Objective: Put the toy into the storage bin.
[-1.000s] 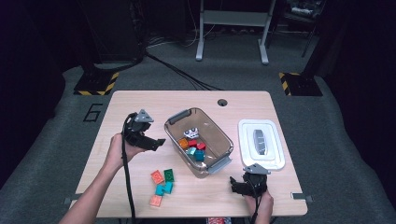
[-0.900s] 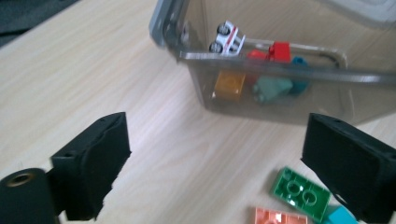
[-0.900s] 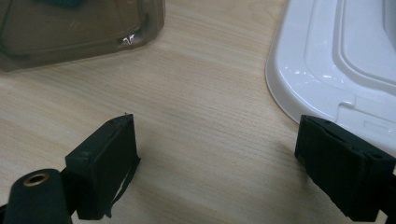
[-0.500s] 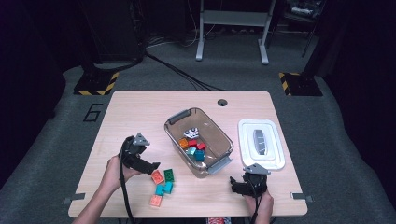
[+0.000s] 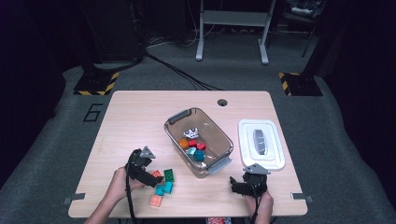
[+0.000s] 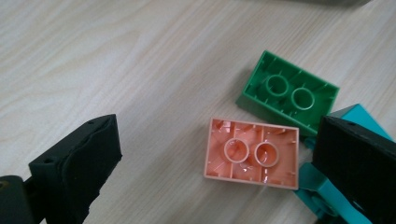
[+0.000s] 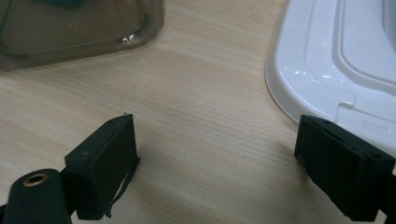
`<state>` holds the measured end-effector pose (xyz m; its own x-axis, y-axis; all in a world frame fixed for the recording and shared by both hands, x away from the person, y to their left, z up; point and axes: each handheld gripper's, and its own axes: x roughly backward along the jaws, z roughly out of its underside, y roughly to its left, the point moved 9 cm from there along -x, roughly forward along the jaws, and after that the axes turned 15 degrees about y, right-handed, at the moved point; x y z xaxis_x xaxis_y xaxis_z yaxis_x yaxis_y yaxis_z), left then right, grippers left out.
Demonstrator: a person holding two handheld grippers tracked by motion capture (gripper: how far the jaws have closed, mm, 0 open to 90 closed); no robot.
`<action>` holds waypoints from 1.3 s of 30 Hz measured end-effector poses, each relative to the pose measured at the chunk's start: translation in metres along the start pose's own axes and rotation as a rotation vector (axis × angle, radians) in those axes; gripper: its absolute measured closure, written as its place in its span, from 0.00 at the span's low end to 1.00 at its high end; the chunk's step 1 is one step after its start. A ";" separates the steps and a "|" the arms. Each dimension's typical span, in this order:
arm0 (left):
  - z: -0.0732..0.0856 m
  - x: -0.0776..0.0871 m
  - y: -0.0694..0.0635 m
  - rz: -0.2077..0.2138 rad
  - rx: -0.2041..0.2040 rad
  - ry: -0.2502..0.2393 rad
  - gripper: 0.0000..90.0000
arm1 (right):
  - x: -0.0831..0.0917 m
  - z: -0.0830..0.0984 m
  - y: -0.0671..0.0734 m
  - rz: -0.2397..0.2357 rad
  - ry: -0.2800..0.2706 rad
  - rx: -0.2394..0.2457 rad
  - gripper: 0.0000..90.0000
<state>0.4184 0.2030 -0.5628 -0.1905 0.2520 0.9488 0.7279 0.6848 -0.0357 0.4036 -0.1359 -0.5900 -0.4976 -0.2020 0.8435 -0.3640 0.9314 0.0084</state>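
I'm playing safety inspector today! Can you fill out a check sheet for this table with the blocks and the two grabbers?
Surface: light wooden table, with a round hole near its far edge.
Job's things: loose blocks near the left gripper; a peach block lies studs down between its jaws, a green block just beyond, a teal block beside the jaw. More blocks sit in the clear bin.
Clutter: white lid beside the bin.
Grippers: left gripper open, jaws just widened, low over the blocks; right gripper open, nothing between its jaws.
Cables: black ones on the floor beyond the table.
Surroundings: grey carpet, metal stand, dark room.
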 end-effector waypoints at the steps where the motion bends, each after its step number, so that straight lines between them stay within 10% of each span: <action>1: 0.001 -0.003 0.000 0.010 0.002 0.004 0.02 | 0.000 0.000 0.000 0.000 0.000 0.001 0.13; 7: 0.004 -0.010 -0.002 0.020 -0.003 0.013 0.05 | 0.000 -0.001 -0.001 0.002 -0.005 0.012 0.13; 19: 0.004 -0.010 -0.002 0.030 -0.028 0.001 0.46 | 0.000 0.000 0.000 0.003 0.000 0.002 0.13; 39: -0.007 0.020 0.024 0.033 0.009 -0.073 0.48 | 0.000 -0.001 -0.001 0.002 -0.004 0.012 0.13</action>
<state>0.4361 0.2196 -0.5428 -0.2142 0.3232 0.9218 0.7285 0.6815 -0.0696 0.4044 -0.1362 -0.5899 -0.5017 -0.2017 0.8412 -0.3723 0.9281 0.0005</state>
